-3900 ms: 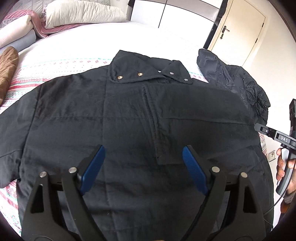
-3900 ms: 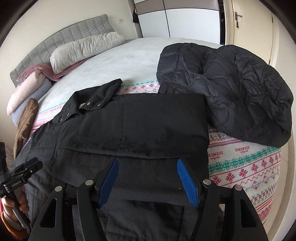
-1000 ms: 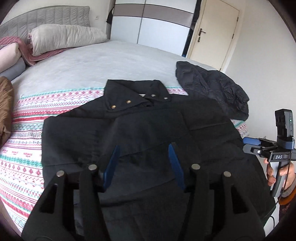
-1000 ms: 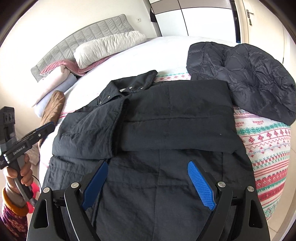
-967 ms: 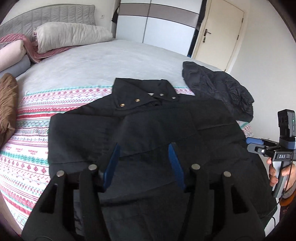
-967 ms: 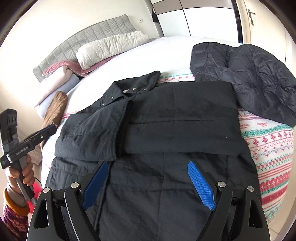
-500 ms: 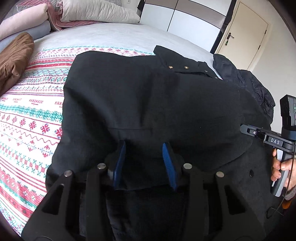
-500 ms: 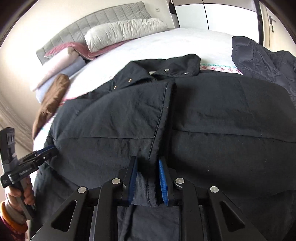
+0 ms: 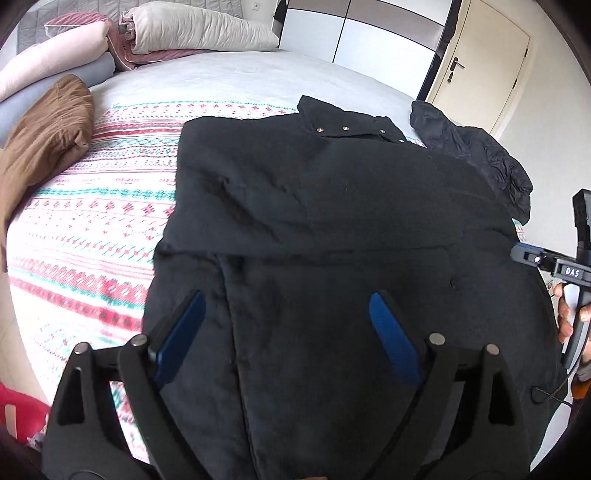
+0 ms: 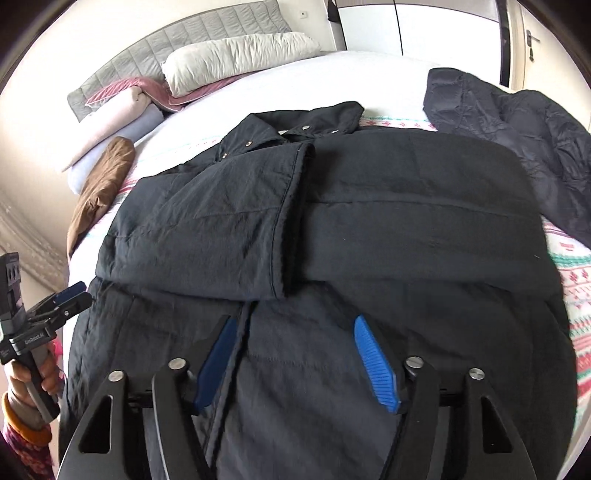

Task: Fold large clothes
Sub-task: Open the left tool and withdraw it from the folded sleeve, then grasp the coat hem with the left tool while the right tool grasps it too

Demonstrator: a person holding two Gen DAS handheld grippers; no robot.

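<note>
Between the jaws of the left gripper lies the lower body of the black jacket, spread flat on the bed. The jaws are opening and stand wide apart; the blue pads hover over the fabric and pinch nothing. Ahead of these jaws both sleeves lie folded across the jacket's chest, and beyond them the collar with its metal snaps points toward the far side of the bed. To the left of the jaws the patterned red, green and white blanket shows bare, with a brown cushion further out and pillows at the headboard. Off to the right of the jaws a hand holds the right gripper's handle at the jacket's edge.

From the right wrist view, the right gripper hangs over the jacket's front opening, its jaws likewise opening, spread, with cloth below them but not clamped. Just ahead of them the cuff edge of the left sleeve overlaps the right sleeve. Far right of the jaws a dark quilted coat lies heaped on the bed, touching the jacket's shoulder. At the left edge a hand grips the left gripper's handle.
</note>
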